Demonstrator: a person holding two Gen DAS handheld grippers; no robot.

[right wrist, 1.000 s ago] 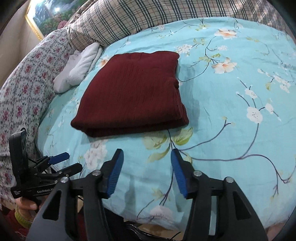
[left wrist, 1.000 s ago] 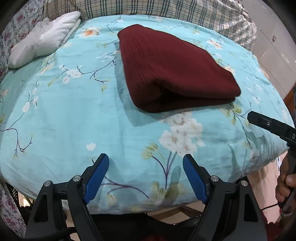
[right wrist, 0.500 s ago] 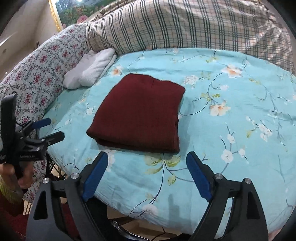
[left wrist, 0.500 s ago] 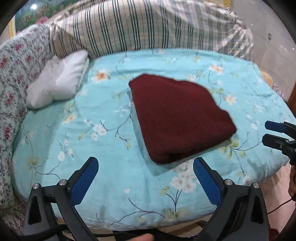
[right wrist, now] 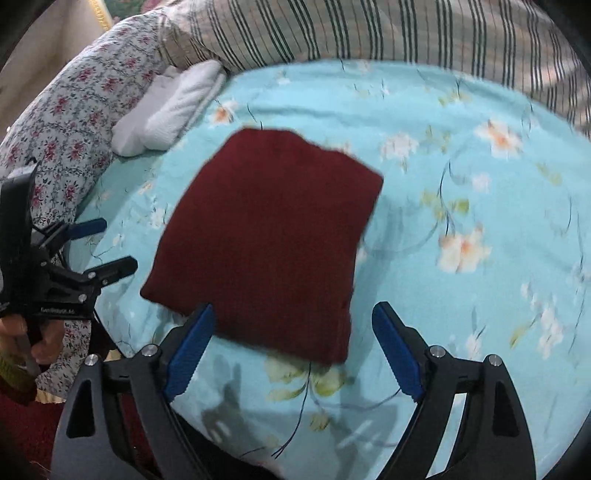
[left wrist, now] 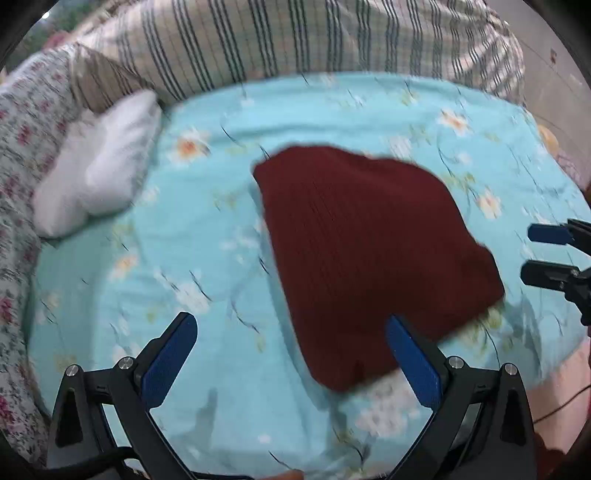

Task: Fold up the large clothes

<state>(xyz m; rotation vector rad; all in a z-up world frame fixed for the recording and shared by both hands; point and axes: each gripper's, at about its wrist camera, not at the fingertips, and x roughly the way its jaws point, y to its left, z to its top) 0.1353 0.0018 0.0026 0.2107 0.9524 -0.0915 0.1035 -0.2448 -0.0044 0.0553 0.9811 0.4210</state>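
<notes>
A dark red knitted garment (left wrist: 369,258) (right wrist: 273,240) lies folded into a thick rectangle on the light blue floral bedspread (left wrist: 184,258) (right wrist: 461,184). My left gripper (left wrist: 288,325) hovers above the bed's near edge, open wide, nothing between its blue pads. In the right wrist view it shows at the left edge (right wrist: 107,245), held by a hand. My right gripper (right wrist: 293,310) is also open and empty, above the garment's near edge without touching it. It appears at the right edge of the left wrist view (left wrist: 543,254).
A white folded cloth (left wrist: 96,184) (right wrist: 173,110) lies at the bed's far left. A striped plaid blanket (left wrist: 295,40) (right wrist: 369,33) runs along the back. Floral fabric (right wrist: 74,110) borders the left side. The bed's front edge drops off just below the grippers.
Both grippers drew back and up from the bed and their jaws widened. The folded garment stayed where it was, and more of the bed is in view.
</notes>
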